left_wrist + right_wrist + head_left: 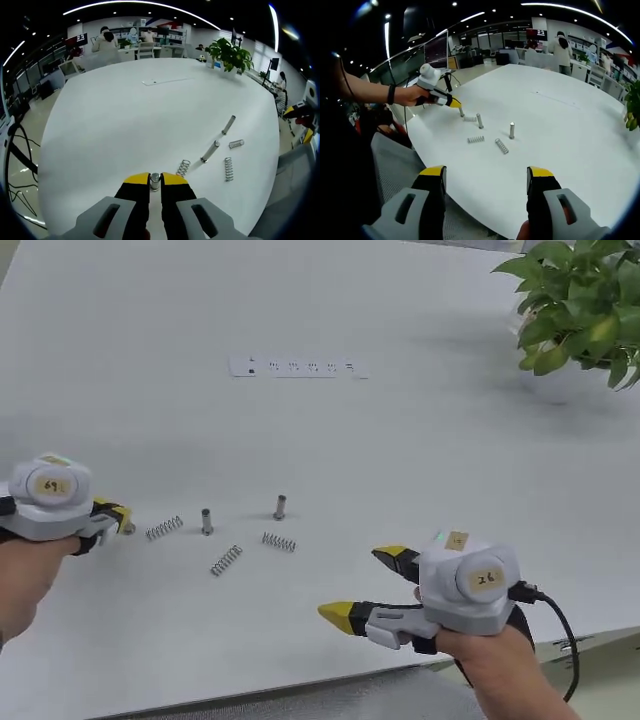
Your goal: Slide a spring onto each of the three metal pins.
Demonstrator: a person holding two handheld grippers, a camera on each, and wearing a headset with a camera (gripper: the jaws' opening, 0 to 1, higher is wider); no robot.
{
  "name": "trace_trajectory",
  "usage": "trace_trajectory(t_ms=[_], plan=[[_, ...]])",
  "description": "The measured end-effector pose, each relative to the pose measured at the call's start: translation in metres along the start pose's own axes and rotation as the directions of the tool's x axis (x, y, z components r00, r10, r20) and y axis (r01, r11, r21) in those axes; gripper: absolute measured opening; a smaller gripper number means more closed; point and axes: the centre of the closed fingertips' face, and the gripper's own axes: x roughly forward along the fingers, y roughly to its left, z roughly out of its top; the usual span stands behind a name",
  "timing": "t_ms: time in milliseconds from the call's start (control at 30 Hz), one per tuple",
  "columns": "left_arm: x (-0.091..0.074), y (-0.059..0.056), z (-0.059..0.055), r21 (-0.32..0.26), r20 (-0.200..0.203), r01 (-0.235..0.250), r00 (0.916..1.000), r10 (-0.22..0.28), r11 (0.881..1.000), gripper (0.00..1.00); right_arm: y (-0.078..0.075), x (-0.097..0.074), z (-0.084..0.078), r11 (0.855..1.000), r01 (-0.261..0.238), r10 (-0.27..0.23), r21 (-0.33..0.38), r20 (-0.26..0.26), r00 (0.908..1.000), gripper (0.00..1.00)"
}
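Two tools are out over the white worktop (430, 450). Nearest the person, the right tool (362, 582) hangs above the front edge with its yellow-tipped jaws spread wide apart, gripping nothing. A little further in, three springs lie flat on the bare surface, none of them on a pin: the front spring (226, 560), the right spring (279, 542) just beyond it, and the left spring (164, 528) off to the side. Among them two pins stand upright and apart from each other: the middle pin (206, 521) between the left and right springs, and the far pin (280, 507) just behind the right spring. Level with these, at the left, the left tool (118, 518) has its jaws drawn together on the third pin (155, 182), which sits upright between the yellow tips, near the left spring. Well beyond all this lies a white power strip (298, 368), and a leafy green plant (580, 300) stands at the far right.
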Motion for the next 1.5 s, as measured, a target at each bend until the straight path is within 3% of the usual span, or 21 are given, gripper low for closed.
trace_trajectory(t_ms=[900,1500], plan=[[0.002,-0.014,-0.009,0.035,-0.024,0.003,0.9997,-0.002,0.999,0.00,-0.006,-0.002,-0.001,1.000,0.007,-0.007,0.003,0.011,0.9999,0.63],[0.004,-0.014,-0.013,0.031,-0.038,0.010,0.9992,-0.009,0.999,0.03,-0.004,-0.002,-0.003,1.000,0.006,-0.006,0.004,0.006,1.0000,0.62]])
